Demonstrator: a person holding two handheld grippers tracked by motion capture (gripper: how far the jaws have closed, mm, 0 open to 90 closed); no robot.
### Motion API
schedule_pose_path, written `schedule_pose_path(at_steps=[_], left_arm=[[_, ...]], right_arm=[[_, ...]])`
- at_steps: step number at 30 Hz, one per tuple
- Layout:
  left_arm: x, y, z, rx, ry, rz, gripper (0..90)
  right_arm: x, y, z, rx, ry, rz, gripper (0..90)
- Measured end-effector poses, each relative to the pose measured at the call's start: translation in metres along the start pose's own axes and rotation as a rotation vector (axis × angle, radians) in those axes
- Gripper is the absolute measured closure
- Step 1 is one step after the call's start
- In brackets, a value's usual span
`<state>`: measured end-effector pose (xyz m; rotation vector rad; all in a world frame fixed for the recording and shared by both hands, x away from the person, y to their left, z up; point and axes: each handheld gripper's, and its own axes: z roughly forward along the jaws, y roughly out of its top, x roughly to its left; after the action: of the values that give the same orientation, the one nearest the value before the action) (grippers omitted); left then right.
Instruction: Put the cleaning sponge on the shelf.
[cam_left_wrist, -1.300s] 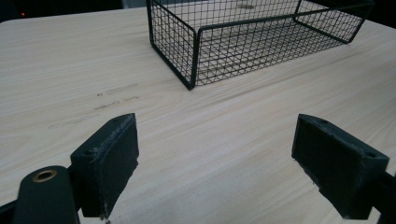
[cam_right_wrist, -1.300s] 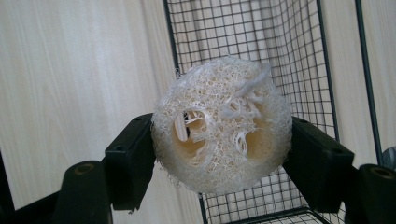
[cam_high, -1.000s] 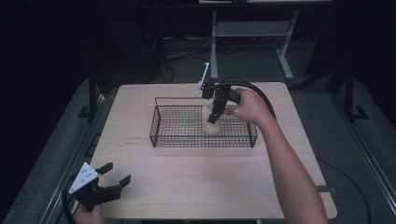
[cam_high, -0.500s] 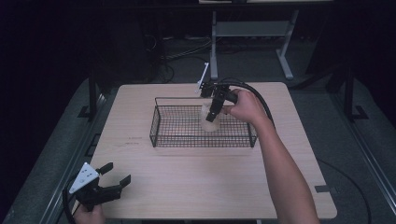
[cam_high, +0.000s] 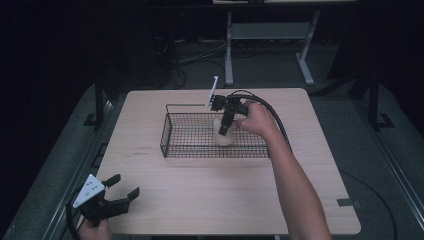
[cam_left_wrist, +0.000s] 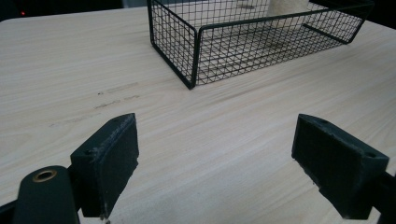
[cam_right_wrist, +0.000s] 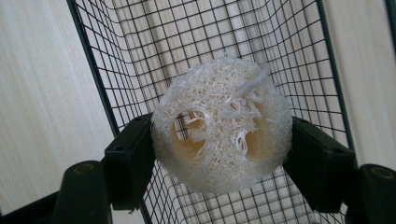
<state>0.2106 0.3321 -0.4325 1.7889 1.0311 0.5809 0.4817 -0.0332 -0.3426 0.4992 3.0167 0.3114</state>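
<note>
A pale, fibrous loofah piece (cam_right_wrist: 222, 126) with holes through it sits between the two jaws of my right gripper (cam_right_wrist: 219, 140), which is shut on it. In the high view this gripper (cam_high: 224, 131) points down into the black wire basket (cam_high: 170, 135), and the loofah (cam_high: 223, 137) is low inside it, near the mesh floor. The basket's mesh (cam_right_wrist: 116, 56) lies right behind the loofah. My left gripper (cam_high: 122, 192) rests open at the table's front left corner, far from the basket (cam_left_wrist: 196, 56), with nothing between its jaws (cam_left_wrist: 215, 154).
The light wooden table (cam_high: 200, 200) has bare room in front of the basket and to both sides. A thick black cable (cam_high: 272, 112) arcs from the right gripper over the hand. A metal stand (cam_high: 265, 35) is on the dark floor behind the table.
My right gripper has shifted slightly left and down inside the basket with the loofah in it. The left gripper has not moved.
</note>
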Motion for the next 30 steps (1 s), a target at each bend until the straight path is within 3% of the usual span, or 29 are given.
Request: schedule_pose_path(at_steps=[3,11,18,26,30], left_arm=[[0.000,0.000,-0.001,-0.002,0.002,0.001,13.9],[0.000,0.000,-0.001,-0.001,0.001,0.000,13.9],[0.001,0.000,-0.002,-0.003,0.003,-0.002,13.9],[0.000,-0.001,-0.002,-0.003,0.007,-0.005,13.9],[0.001,0.000,-0.002,-0.005,0.010,-0.012,13.9]], right_arm=[[-0.001,-0.001,0.006,-0.015,0.016,0.018,28.3],[-0.003,-0.004,0.018,0.018,0.018,0.025,28.2],[-0.005,-0.010,0.025,-0.004,0.032,0.041,28.2],[-0.006,-0.014,0.035,0.037,0.038,0.042,27.9],[-0.005,-0.014,0.034,0.015,0.039,0.045,27.0]])
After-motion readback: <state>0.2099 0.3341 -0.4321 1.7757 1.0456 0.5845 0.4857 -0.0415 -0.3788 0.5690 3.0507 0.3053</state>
